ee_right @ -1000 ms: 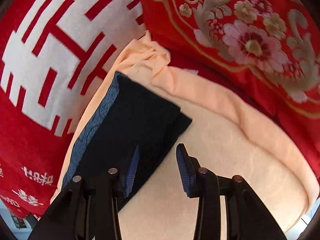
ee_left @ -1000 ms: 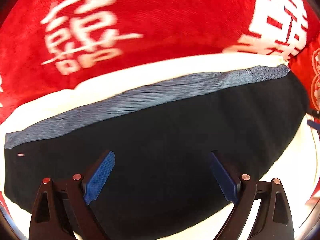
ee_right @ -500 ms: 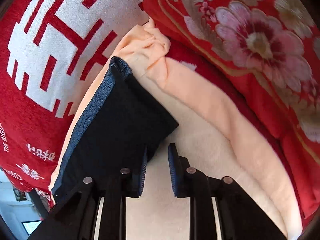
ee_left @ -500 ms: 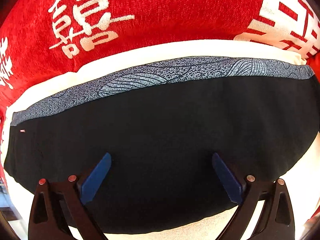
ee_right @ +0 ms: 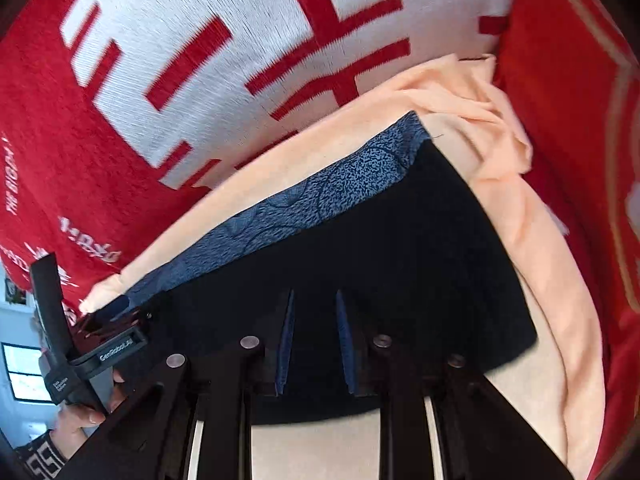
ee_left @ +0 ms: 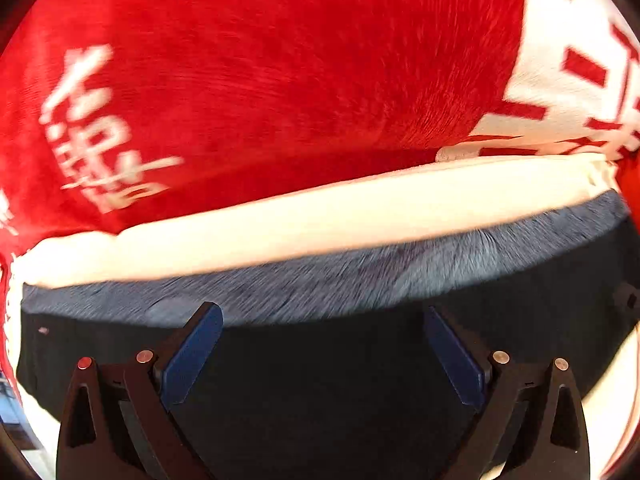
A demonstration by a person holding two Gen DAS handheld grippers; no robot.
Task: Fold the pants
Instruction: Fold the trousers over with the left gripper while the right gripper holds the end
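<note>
Pants [ee_right: 360, 248]: black, folded, blue-grey waistband on far edge, lying on peach sheet [ee_right: 560, 280].
Left gripper [ee_left: 320, 344]: spread wide above the pants, holding nothing.
Right gripper [ee_right: 314, 320]: narrow gap, over pants' near edge, gripping nothing visible.

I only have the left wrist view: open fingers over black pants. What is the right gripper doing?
Observer: The right gripper hangs over the pants, its fingers a narrow gap apart. I cannot confirm a pinch.
Operator: Where do the pants end on that side?
Observer: Their near corner lies flat on the peach blanket.
Operator: Anything past the waistband?
Observer: The blanket is bunched up beyond the far end of the waistband.
</note>
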